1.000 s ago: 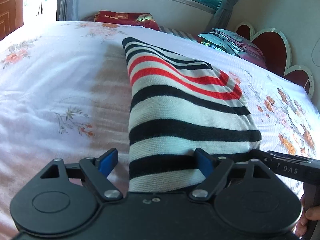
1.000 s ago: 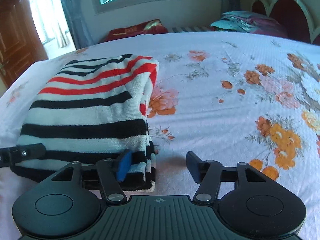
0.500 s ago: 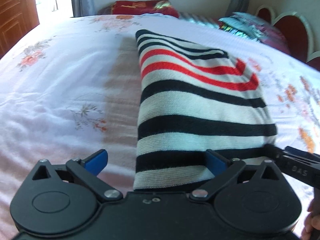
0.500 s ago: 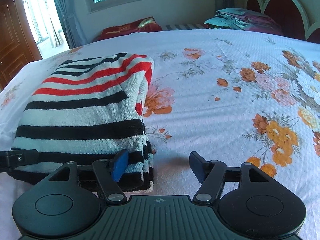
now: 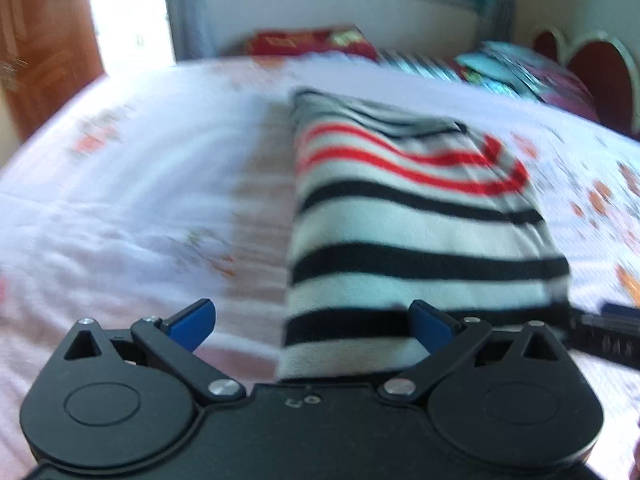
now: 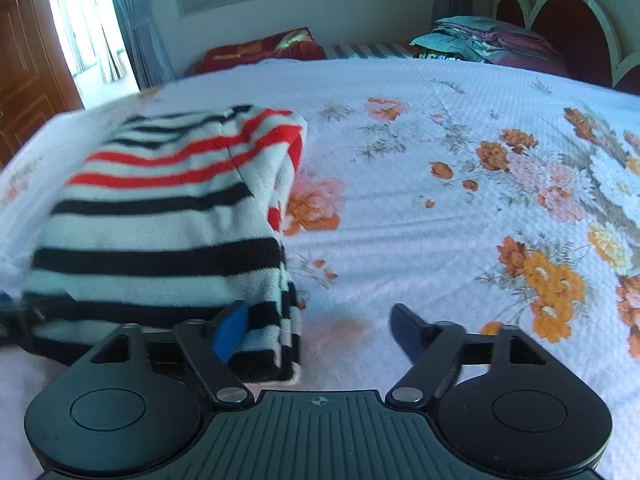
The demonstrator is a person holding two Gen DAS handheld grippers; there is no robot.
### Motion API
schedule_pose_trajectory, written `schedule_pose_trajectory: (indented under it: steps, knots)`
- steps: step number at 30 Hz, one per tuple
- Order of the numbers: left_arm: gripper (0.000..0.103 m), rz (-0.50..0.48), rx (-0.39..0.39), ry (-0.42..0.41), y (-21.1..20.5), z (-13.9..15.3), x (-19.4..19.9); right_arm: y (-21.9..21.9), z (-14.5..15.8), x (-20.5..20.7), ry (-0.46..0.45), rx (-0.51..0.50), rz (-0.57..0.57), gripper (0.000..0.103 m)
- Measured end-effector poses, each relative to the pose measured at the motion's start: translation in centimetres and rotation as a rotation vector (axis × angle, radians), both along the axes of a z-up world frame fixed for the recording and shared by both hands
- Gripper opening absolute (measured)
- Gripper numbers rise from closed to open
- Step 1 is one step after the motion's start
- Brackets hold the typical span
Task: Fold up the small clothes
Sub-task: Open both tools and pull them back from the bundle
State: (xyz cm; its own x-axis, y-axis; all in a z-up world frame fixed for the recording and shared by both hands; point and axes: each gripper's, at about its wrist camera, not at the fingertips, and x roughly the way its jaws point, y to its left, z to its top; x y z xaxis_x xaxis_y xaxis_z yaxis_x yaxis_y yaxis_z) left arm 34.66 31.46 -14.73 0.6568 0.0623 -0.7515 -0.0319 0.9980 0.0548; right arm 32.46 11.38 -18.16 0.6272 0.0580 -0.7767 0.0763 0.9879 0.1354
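The striped sweater (image 5: 416, 240) lies folded into a neat block on the bed (image 6: 440, 160), so I'd lift both claws away evenly without snagging the near hem. My left claw (image 5: 312, 326) is spread at its near left corner, my right claw (image 6: 316, 330) spread at the near right, both low and level.
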Motion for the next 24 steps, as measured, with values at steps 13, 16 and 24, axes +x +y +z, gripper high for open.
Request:
schedule_pose_trajectory:
  steps: [13,16,24]
  knots:
    - [0.101,-0.059,0.049,-0.015,-2.0,5.4,-6.1,-2.2,5.8,-6.6,-0.107,0.115,0.045,0.087]
    - [0.102,-0.058,0.047,-0.037,-2.4,7.3,-8.9,-2.4,7.6,-9.9,-0.126,0.131,0.101,0.09]
    - [0.102,-0.045,0.037,-0.12,-3.3,12.2,-18.6,-3.0,13.4,-19.8,-0.277,0.082,0.183,0.103]
